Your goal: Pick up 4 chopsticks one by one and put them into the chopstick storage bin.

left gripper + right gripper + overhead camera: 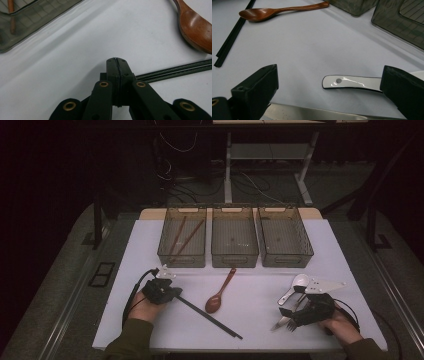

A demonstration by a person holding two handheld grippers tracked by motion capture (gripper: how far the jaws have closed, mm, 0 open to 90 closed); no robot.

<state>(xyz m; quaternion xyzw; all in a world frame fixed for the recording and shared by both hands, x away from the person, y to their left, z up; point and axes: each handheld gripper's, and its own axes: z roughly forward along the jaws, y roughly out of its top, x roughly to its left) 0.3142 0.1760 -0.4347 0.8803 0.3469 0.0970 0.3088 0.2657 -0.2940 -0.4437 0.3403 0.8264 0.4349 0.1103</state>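
Left gripper (176, 294): jaws pressed together, clamped on the near end of 2 black chopsticks (210, 318), which lie across the white table (250, 285) beside a brown spoon (219, 292). Right gripper (289, 312): jaws wide apart, empty, over a white spoon (295, 287) handle.

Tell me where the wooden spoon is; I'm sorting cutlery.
High view: the wooden spoon lies mid-table, before the middle bin, right of the black chopsticks.
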